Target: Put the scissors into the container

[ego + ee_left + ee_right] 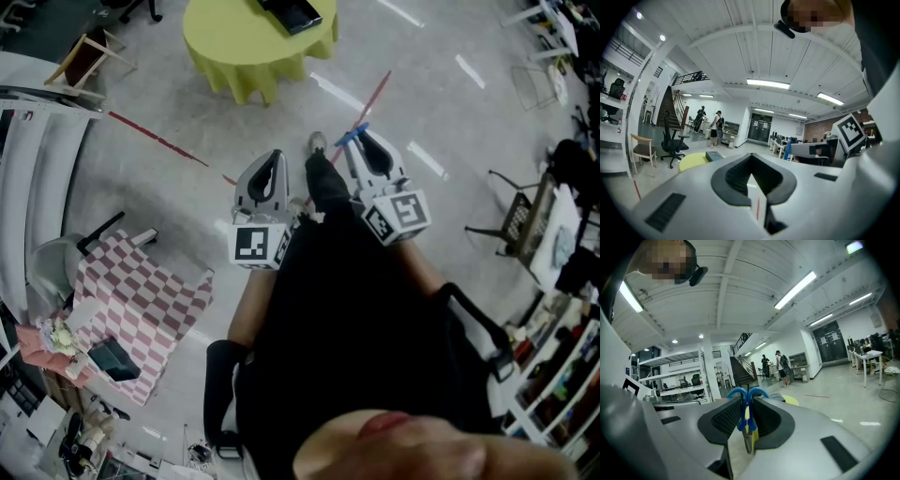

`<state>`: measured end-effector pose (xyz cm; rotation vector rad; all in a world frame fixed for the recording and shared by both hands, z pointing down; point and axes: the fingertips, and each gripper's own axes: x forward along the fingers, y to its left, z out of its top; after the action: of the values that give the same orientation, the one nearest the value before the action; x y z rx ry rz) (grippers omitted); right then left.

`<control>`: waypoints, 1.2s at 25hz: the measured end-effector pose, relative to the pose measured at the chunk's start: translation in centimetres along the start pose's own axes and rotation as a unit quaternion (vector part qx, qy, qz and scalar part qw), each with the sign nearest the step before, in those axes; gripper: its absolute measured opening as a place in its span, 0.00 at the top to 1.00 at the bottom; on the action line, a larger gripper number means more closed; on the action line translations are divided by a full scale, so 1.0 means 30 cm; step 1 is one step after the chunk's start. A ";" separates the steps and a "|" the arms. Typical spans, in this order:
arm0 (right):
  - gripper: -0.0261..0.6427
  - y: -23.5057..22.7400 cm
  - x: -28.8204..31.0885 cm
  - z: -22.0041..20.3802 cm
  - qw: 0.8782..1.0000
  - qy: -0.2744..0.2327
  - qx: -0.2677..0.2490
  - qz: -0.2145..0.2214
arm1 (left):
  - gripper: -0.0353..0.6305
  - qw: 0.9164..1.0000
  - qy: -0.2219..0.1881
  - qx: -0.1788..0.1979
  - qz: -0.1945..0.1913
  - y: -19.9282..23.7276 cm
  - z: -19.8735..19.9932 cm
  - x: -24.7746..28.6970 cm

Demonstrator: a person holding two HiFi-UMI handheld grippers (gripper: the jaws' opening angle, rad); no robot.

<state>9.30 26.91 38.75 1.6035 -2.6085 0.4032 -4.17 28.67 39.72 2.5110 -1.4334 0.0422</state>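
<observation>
A person stands on an open hall floor with a tool in each hand; the right tool is clamped on blue-handled scissors, whose looped handles jut past the jaw tips while the blades point back along the jaws; the left tool has its jaws together on nothing. No container can be named with certainty; a dark box sits on the round yellow table at the upper centre of the frame and is the likeliest goal. That table lies straight ahead of the right tool, well apart, in line with the scissors' long axis; the right hand is nearer. Only bare floor, crossed by red tape lines, lies between; a checked-cloth table stands clear at lower left.
</observation>
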 end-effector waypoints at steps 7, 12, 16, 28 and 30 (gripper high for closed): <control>0.85 -0.079 0.156 0.024 1.000 0.006 0.004 0.006 | 0.95 1.000 0.008 -0.013 0.007 0.072 0.016 0.142; 0.85 -0.166 0.279 0.069 1.000 0.008 0.007 0.007 | 0.95 1.000 0.011 -0.017 0.008 0.123 0.053 0.289; 0.85 -0.246 0.377 0.113 1.000 0.013 0.008 0.010 | 0.95 1.000 0.016 -0.012 0.005 0.153 0.080 0.423; 0.85 -0.525 0.648 0.225 0.999 0.022 0.014 0.043 | 0.95 0.999 0.021 0.002 0.030 0.215 0.169 0.805; 0.85 -0.555 0.676 0.234 0.998 0.021 0.016 0.049 | 0.95 0.999 0.018 0.001 0.037 0.219 0.181 0.838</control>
<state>15.33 0.42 38.84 1.4635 -2.6688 0.4823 2.67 3.02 39.49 2.4461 -1.5115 0.1028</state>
